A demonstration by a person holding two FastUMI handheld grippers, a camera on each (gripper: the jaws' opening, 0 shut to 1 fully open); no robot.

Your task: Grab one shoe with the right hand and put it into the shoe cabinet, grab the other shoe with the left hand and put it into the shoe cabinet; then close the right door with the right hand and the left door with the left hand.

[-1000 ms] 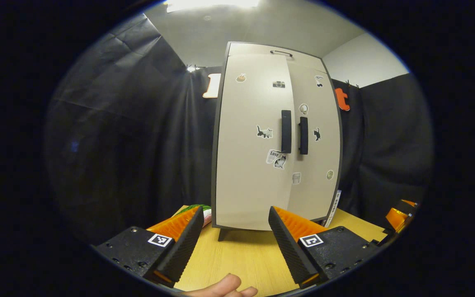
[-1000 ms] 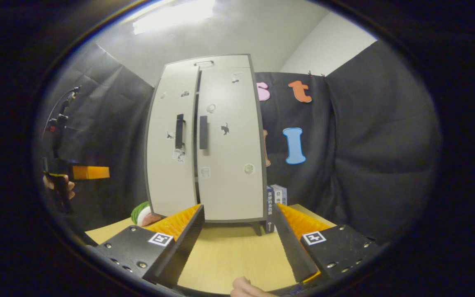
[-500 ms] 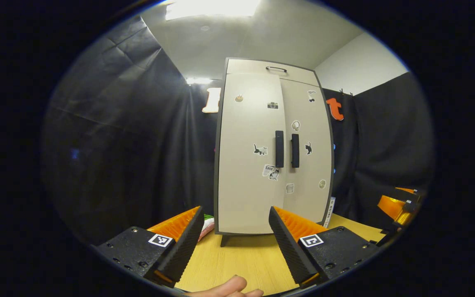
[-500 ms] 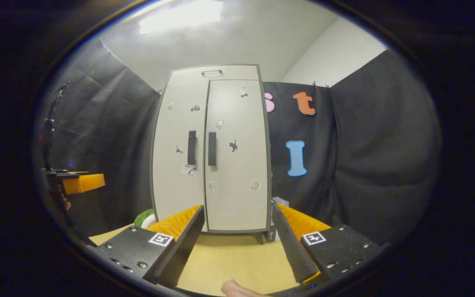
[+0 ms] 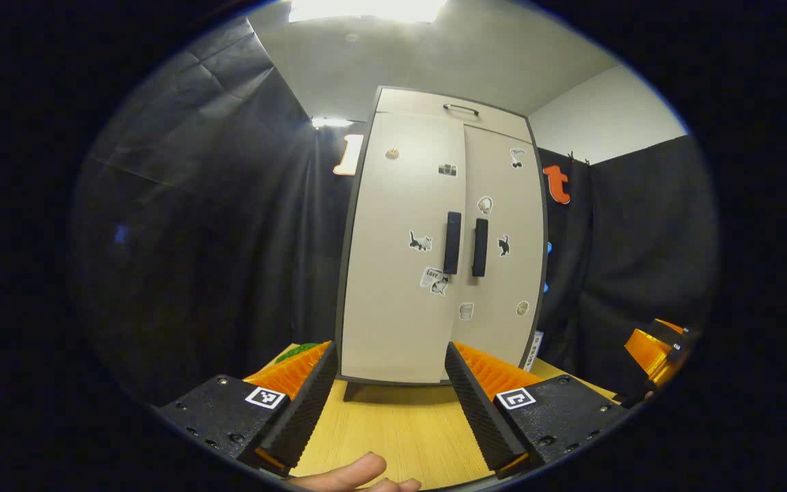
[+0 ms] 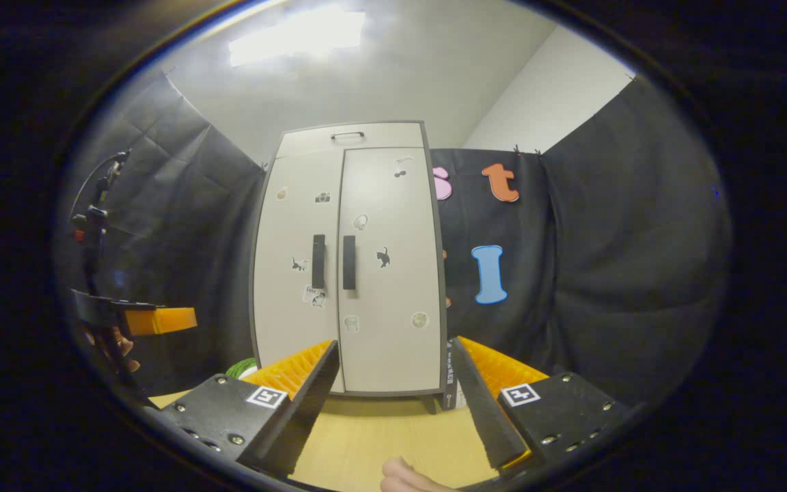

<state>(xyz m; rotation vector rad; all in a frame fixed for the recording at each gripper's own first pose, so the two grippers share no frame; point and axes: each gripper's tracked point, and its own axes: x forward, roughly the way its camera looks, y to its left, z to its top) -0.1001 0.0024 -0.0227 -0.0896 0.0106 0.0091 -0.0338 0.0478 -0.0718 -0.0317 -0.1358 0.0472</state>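
A black-draped booth under a bright ceiling light, with a pale wooden table [image 5: 393,430] at its centre — on it stands the shoe cabinet [image 5: 438,239], upright on short dark legs near the back edge. Both of its beige doors, dotted with small stickers, appear shut flush, the left door [image 5: 397,253] meeting the right door [image 5: 503,239] at a thin seam flanked by two dark vertical handles [image 5: 453,242]. No shoe is visible on the table, so the pair is presumably inside already and the task looks all but finished.

The left gripper [image 5: 387,396] hovers low over the table in front of the cabinet, its fingers spread wide and holding nothing; the right gripper [image 6: 393,396] sits likewise, fingers parted and empty (a fingertip of the holding hand [image 6: 404,475] peeks in at the bottom edge). In the right gripper view the left gripper appears off to the side, clear of the cabinet.

The doors look like light, stiff board on hinges — likely to swing freely and bounce back if shoved. Should either need seating, a flat push near the handle edge would give most leverage; the slim handles offer a pinch point, though the smooth panel faces would probably slip under a squeeze.

A green object [image 6: 246,367] lies partly hidden beside the cabinet's left foot.
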